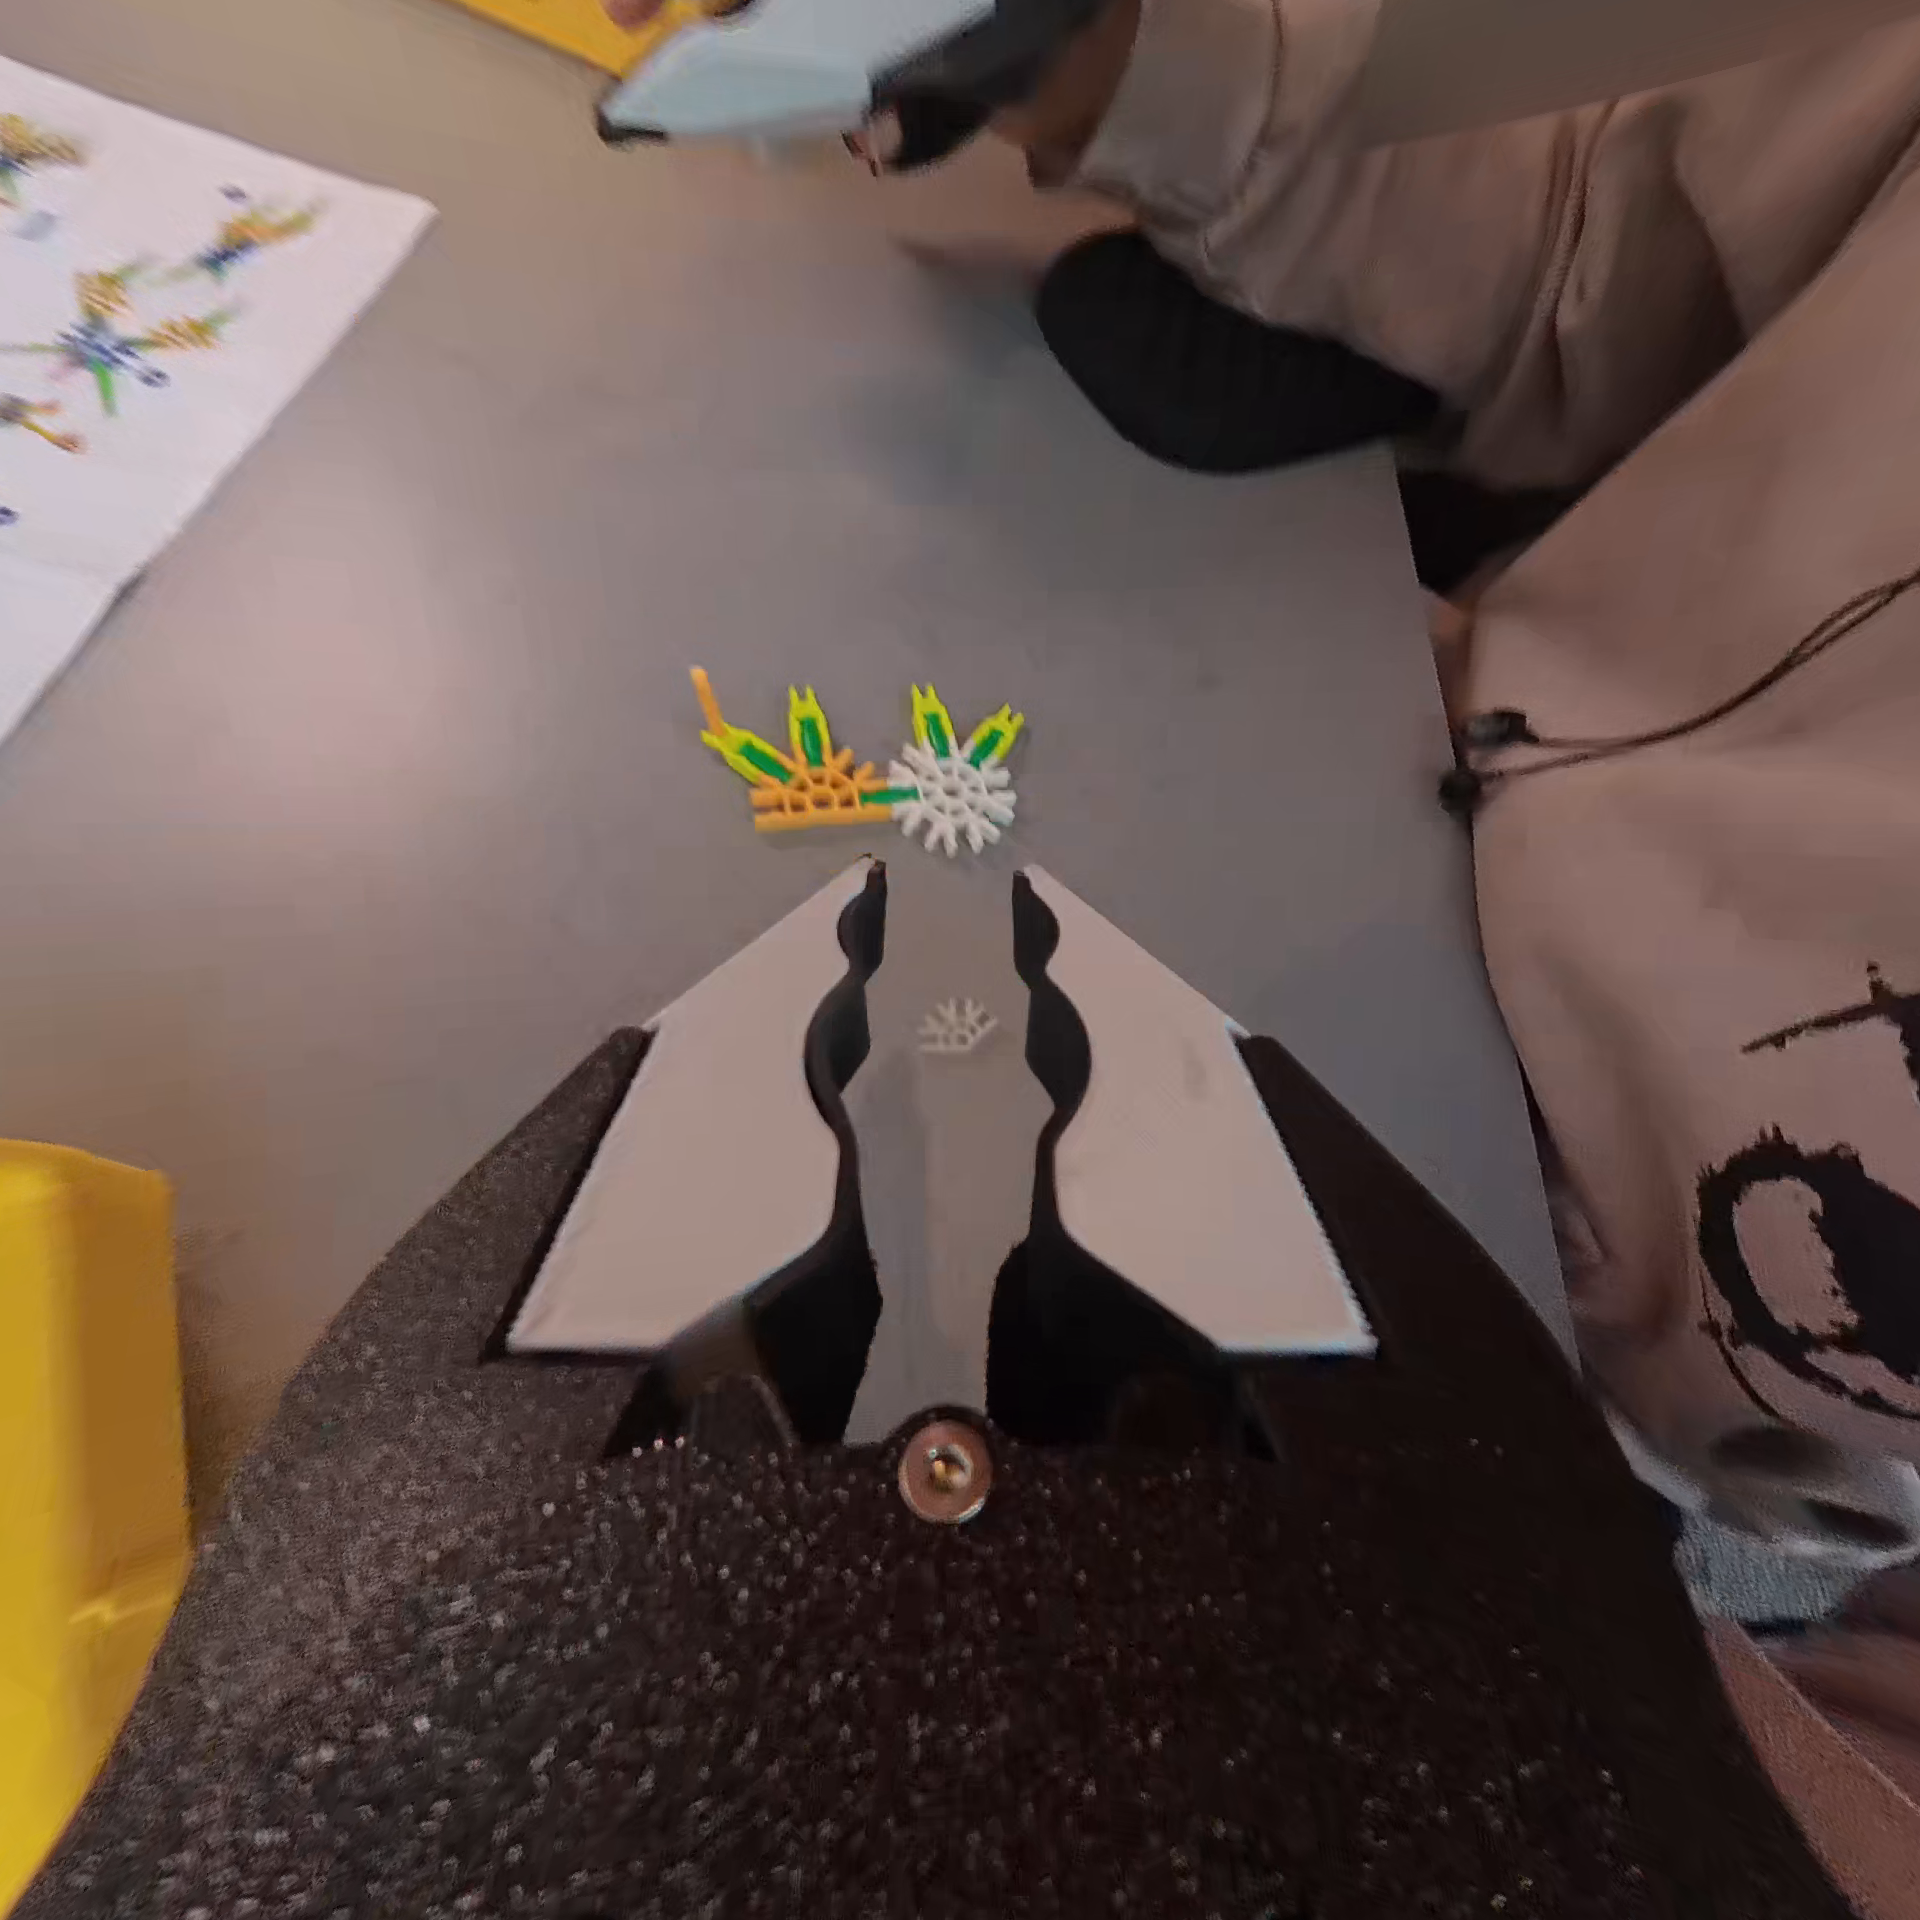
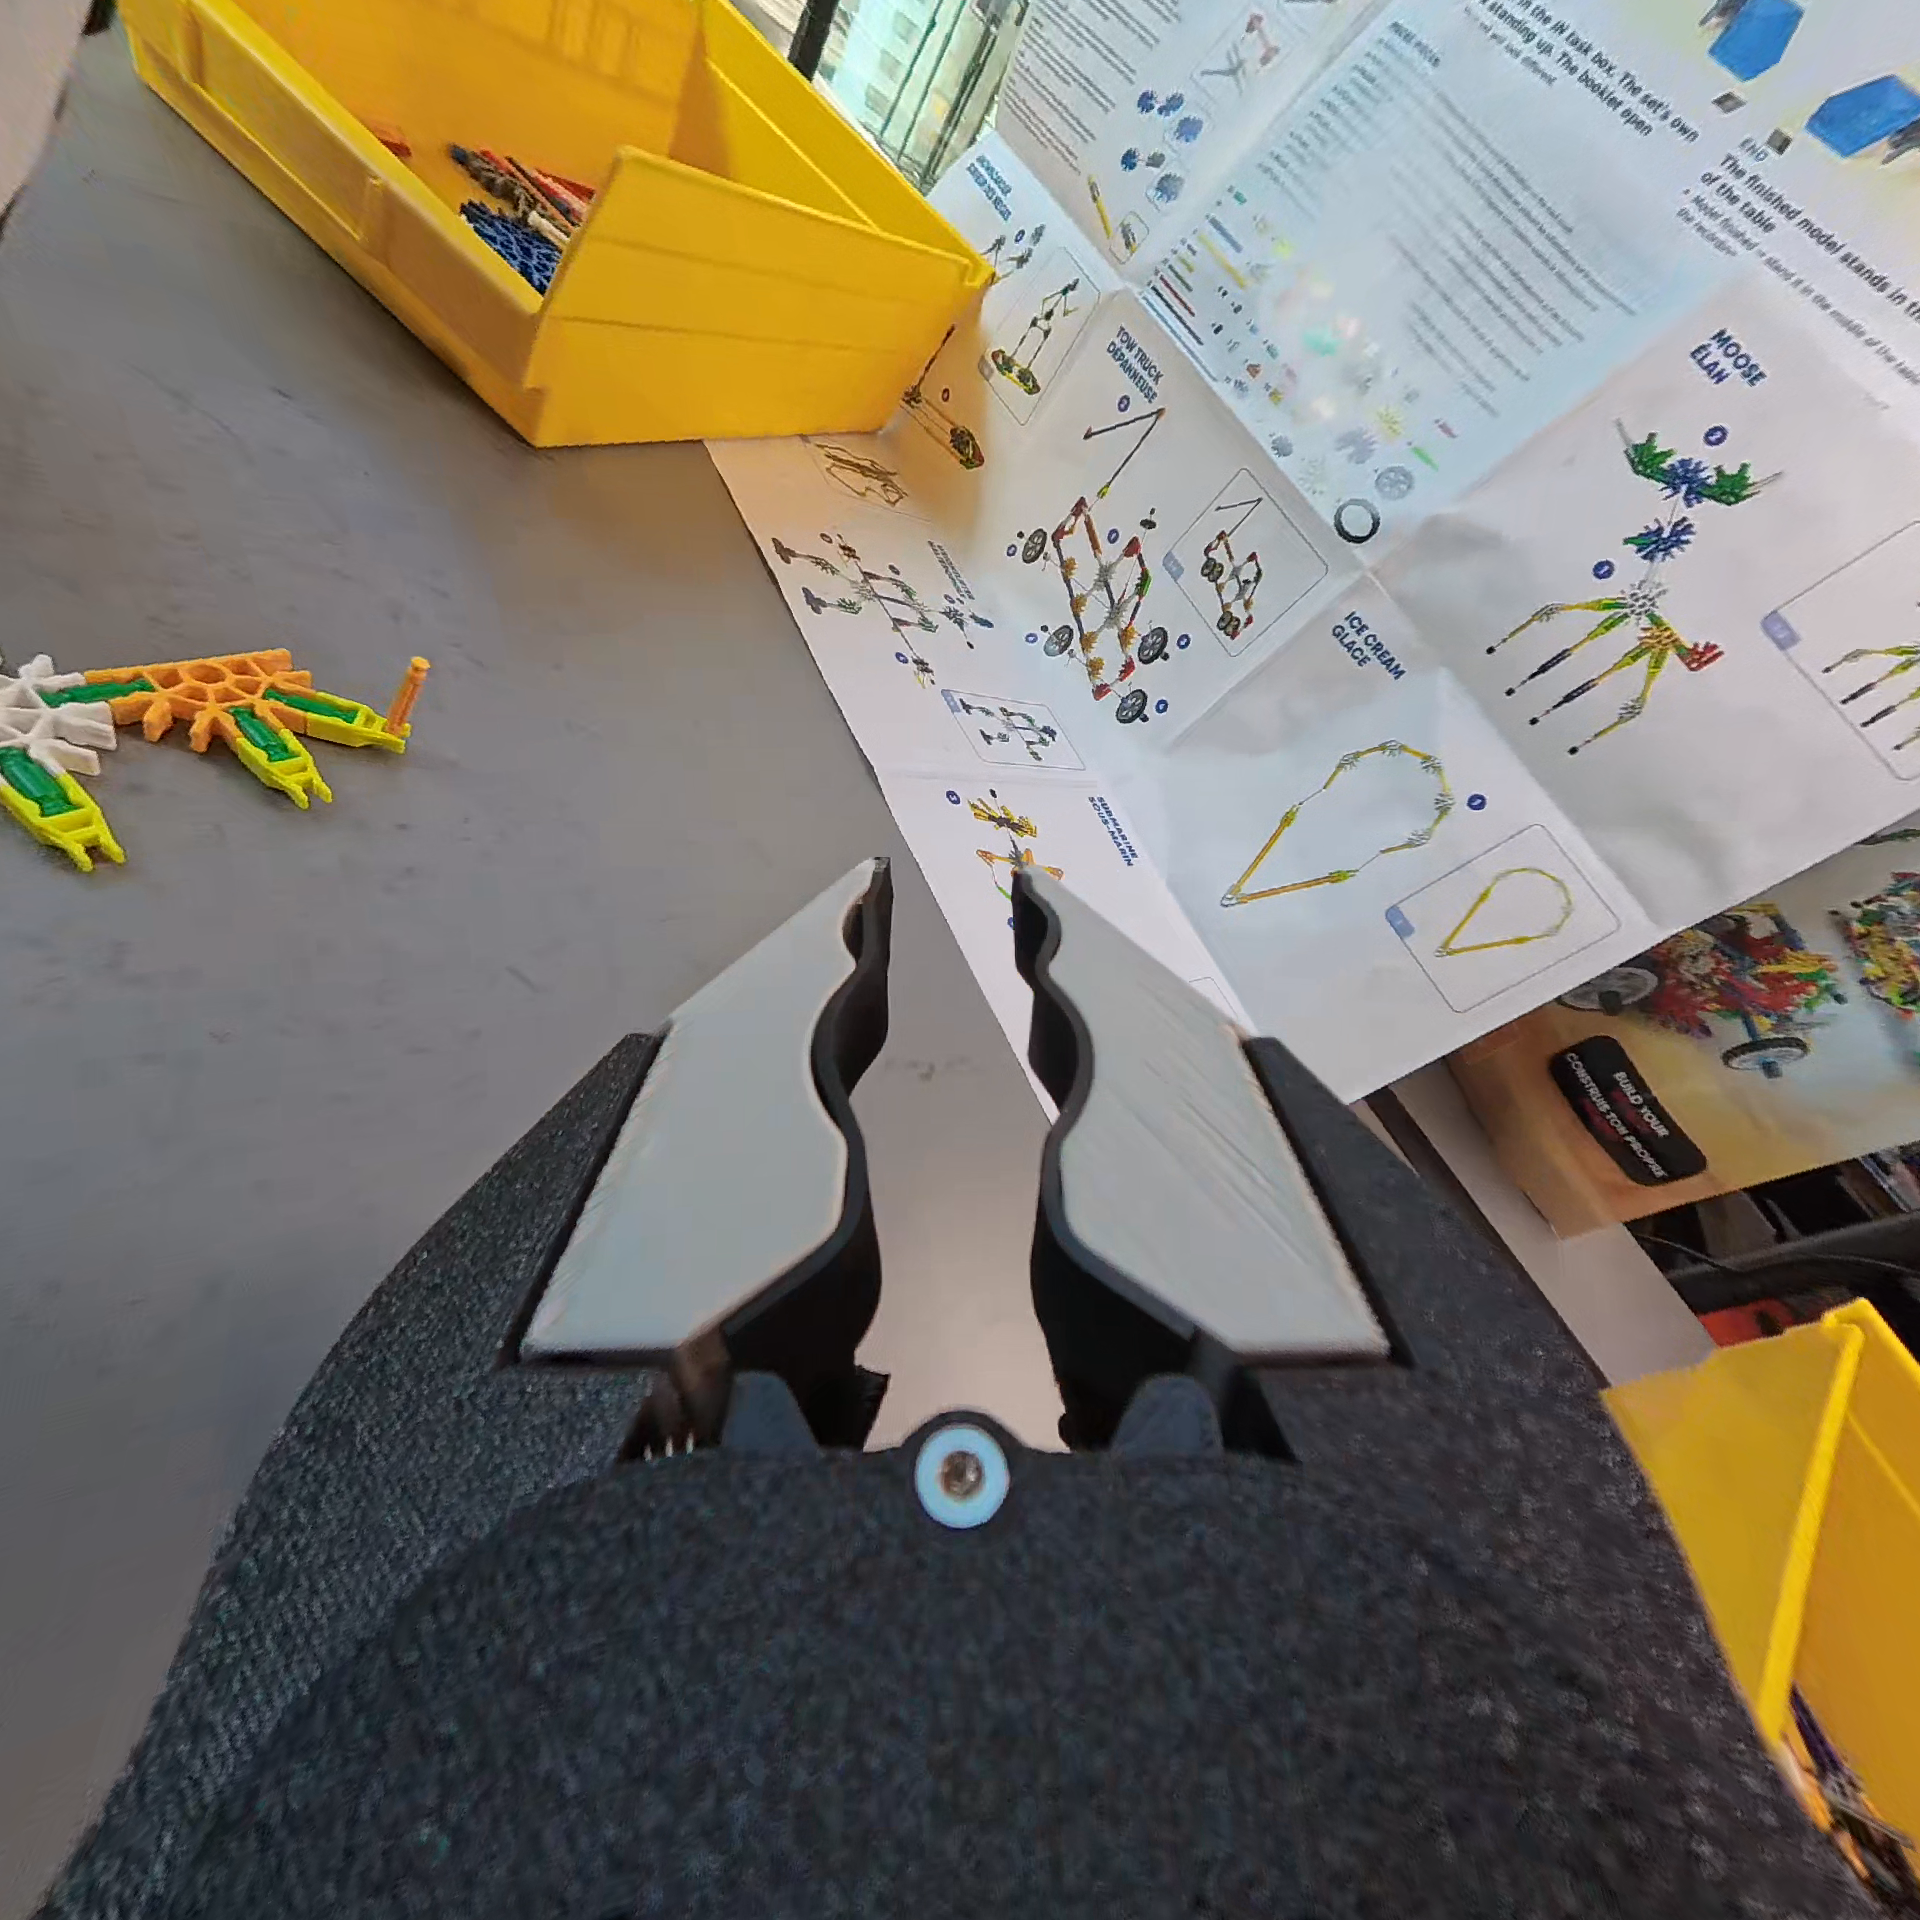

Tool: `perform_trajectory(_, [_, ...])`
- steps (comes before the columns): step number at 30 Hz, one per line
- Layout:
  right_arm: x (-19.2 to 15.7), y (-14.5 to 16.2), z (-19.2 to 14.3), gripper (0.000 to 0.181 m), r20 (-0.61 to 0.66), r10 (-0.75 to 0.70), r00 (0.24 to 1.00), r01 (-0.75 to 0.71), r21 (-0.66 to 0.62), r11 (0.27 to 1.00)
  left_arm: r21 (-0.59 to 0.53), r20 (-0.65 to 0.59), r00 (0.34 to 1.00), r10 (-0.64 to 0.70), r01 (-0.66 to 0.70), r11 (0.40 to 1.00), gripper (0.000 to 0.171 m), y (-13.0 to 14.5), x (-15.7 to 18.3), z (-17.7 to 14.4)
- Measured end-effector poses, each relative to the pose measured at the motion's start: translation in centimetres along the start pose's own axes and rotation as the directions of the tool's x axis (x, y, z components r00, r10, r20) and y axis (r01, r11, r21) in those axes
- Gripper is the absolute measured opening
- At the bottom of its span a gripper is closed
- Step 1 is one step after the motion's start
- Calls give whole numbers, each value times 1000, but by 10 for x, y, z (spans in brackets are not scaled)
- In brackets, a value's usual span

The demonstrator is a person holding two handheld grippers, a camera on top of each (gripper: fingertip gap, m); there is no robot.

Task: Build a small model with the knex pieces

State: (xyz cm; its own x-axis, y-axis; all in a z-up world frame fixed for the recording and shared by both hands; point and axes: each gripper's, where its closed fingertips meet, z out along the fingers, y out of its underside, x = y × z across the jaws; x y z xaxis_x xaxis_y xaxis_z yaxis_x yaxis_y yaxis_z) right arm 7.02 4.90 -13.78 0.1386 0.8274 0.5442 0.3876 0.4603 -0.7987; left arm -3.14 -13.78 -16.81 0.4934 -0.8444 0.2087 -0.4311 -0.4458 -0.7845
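A small toy assembly lies flat on the grey table: an orange fan-shaped connector (image 1: 816,798) joined to a white snowflake connector (image 1: 953,795), with green rods and yellow clips fanning out. My left gripper (image 1: 945,878) is open and empty, its tips just short of the white connector. A small pale half-round connector (image 1: 956,1027) lies on the table between its fingers. In the right wrist view the same assembly (image 2: 208,707) lies at the far left. My right gripper (image 2: 951,881) is open and empty, its tips above the edge of the instruction sheet (image 2: 1299,644).
A yellow bin (image 2: 623,239) with loose parts stands at the back; another yellow bin (image 2: 1808,1538) is at the lower right, and one (image 1: 73,1403) shows by the left gripper. A person in a beige top (image 1: 1558,312) sits along the table's right edge. A toy box (image 2: 1714,1039) lies beyond the sheet. About 20 centimetres separates my left fingertips from my right.
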Motion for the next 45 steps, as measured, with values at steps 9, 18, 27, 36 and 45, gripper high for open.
perform_trajectory(9, [4,5,-1,19,-6,18,1000,-18,-23,1000,-356,101,988,119,-76,932,19,54,-9,31])
perform_trajectory(18, [0,2,-1,18,7,24,1000,-24,-11,1000,-189,289,942,169,-117,975,15,11,-32,1])
perform_trajectory(27, [-25,-28,-3,15,98,23,995,-34,107,994,281,953,100,-287,70,957,15,29,-107,-298])
perform_trajectory(36, [-91,-45,16,19,329,105,939,-120,25,992,422,905,11,-424,95,902,37,64,-109,-334])
perform_trajectory(45, [-131,-25,57,19,444,311,840,-181,-311,933,538,568,744,-352,-13,843,37,-81,-90,-142])
